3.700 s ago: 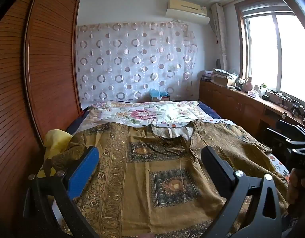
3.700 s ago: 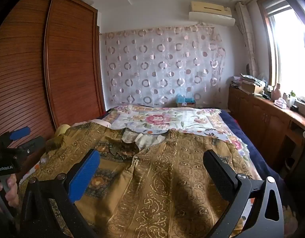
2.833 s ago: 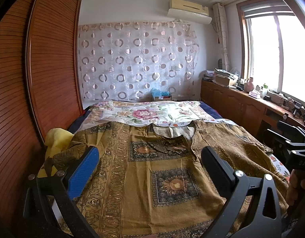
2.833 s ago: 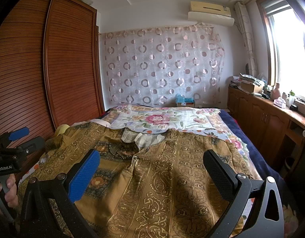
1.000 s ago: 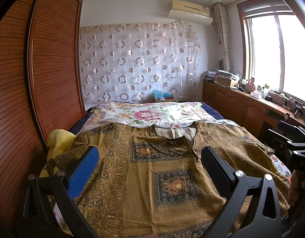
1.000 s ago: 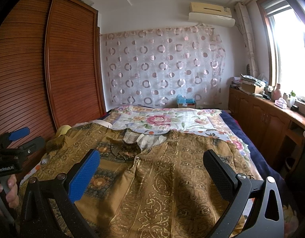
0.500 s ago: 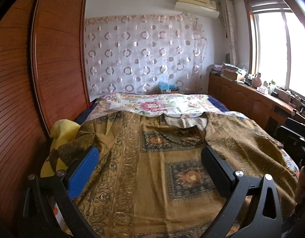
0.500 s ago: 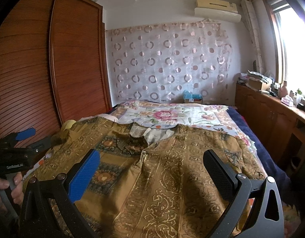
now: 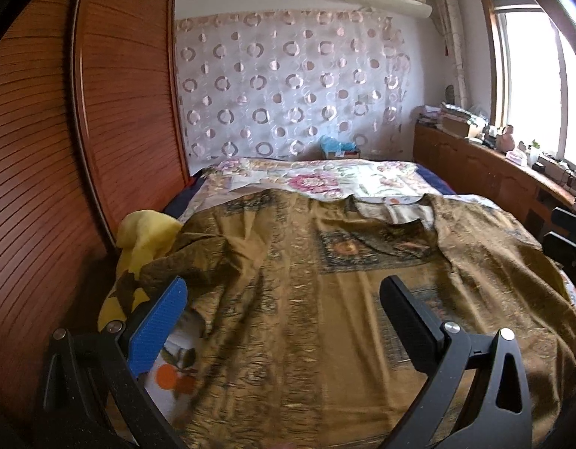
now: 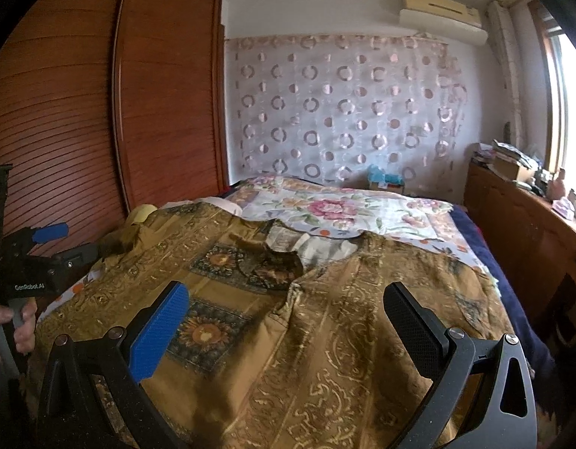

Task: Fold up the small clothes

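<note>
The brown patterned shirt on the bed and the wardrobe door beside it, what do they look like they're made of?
The brown patterned shirt looks like thin woven fabric, perhaps cotton or rayon, matte with a printed ornamental pattern; it lies in soft wrinkles. The wardrobe door looks like reddish wood or wood veneer with a semi-gloss finish: horizontal slat lines and light sheen show.

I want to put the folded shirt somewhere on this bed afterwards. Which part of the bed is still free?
The far half of the floral bedspread, between the brown patterned garment and the circle-print curtain, lies bare. The near half is covered by the garment. The wardrobe-side edge is crowded with a yellow cloth. Both grippers hover open over the garment.
</note>
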Tool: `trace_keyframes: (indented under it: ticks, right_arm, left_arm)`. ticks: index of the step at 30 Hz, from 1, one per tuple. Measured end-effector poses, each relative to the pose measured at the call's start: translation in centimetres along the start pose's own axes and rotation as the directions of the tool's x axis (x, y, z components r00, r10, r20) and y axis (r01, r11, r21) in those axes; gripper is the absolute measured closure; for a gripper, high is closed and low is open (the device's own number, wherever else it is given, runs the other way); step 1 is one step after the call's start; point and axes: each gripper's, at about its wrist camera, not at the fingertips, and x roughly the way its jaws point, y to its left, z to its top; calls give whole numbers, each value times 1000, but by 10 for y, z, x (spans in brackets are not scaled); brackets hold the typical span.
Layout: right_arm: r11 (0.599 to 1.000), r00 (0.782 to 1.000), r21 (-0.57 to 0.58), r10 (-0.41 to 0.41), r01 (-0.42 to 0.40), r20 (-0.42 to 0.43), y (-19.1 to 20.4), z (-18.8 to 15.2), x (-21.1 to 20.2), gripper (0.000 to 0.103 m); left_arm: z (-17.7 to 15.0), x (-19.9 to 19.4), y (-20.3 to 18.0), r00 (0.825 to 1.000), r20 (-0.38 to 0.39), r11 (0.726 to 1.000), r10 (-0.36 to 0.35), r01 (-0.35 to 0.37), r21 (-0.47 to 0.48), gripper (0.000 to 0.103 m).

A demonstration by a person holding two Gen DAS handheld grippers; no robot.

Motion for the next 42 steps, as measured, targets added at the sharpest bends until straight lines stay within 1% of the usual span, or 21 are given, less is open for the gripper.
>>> trace_keyframes:
  ticks: [6, 9, 10, 13, 16, 18, 19, 22, 24, 28, 29, 30, 31, 32, 33, 37, 38, 39, 40, 42]
  right_arm:
    - [998, 997, -28, 60, -61, -41, 9, 1, 18, 0]
    - [994, 993, -51, 91, -95, -72, 15, 3, 28, 0]
    - [993, 992, -61, 95, -101, -82, 17, 3, 30, 0]
    - [989, 987, -76, 117, -126, -113, 17, 4, 35, 0]
    - [985, 982, -85, 137, -149, -133, 16, 5, 34, 0]
    - [983, 979, -92, 147, -161, -138, 14, 5, 31, 0]
    - [981, 978, -95, 152, -167, -142, 12, 4, 29, 0]
    - [979, 975, -103, 160, -177, -155, 13, 4, 31, 0]
    - [978, 974, -107, 161, -179, -159, 12, 4, 30, 0]
    - [978, 974, -106, 163, -181, -159, 7, 4, 26, 0]
    - [978, 974, -108, 162, -180, -157, 9, 5, 28, 0]
    - [978, 974, -106, 162, -180, -157, 7, 5, 25, 0]
    - [978, 975, -106, 161, -179, -155, 9, 4, 24, 0]
    - [978, 975, -107, 161, -178, -152, 10, 2, 23, 0]
    - [978, 975, -106, 160, -178, -153, 8, 2, 21, 0]
    - [976, 972, -111, 166, -185, -164, 23, 4, 39, 0]
    - [974, 970, -119, 173, -194, -170, 26, 6, 46, 0]
    - [971, 968, -127, 178, -202, -176, 29, 8, 50, 0]
    - [969, 967, -137, 180, -206, -182, 32, 9, 53, 0]
    - [966, 966, -157, 177, -207, -186, 37, 11, 58, 0]
  left_arm:
    - [0, 16, 21, 999, -42, 1000, 22, -21, 16, 0]
    - [-2, 26, 36, 998, -66, 1000, 17, -17, 8, 0]
    - [-3, 30, 41, 997, -79, 1000, 13, -13, 3, 0]
    - [-5, 48, 64, 988, -152, 1000, -12, 8, -29, 0]
    - [-7, 60, 81, 984, -178, 1000, 22, -24, -12, 0]
    - [-8, 72, 91, 977, -209, 999, 46, -45, 9, 0]
    - [-8, 78, 95, 974, -221, 999, 46, -44, 14, 0]
    - [-8, 93, 109, 967, -252, 1000, 29, -31, -5, 5]
    - [-7, 101, 116, 963, -267, 1000, 25, -28, -8, 10]
    - [-5, 121, 131, 953, -303, 1000, 17, -22, -13, 15]
    - [-4, 126, 135, 951, -310, 1000, 17, -23, -18, 18]
    - [-3, 131, 139, 949, -315, 999, 23, -29, -14, 26]
    - [-2, 134, 142, 949, -316, 1000, 21, -26, -10, 31]
    - [-1, 138, 144, 948, -319, 1000, 12, -16, -9, 39]
    - [1, 142, 145, 946, -324, 1000, -7, 4, -10, 43]
    - [6, 152, 142, 946, -322, 999, -42, 50, 17, 44]
    - [6, 154, 141, 944, -327, 998, -48, 58, 22, 48]
    - [6, 157, 141, 942, -332, 997, -59, 71, 26, 57]
    - [7, 159, 140, 940, -334, 996, -72, 86, 27, 63]
    - [8, 158, 137, 939, -331, 993, -95, 111, 31, 87]
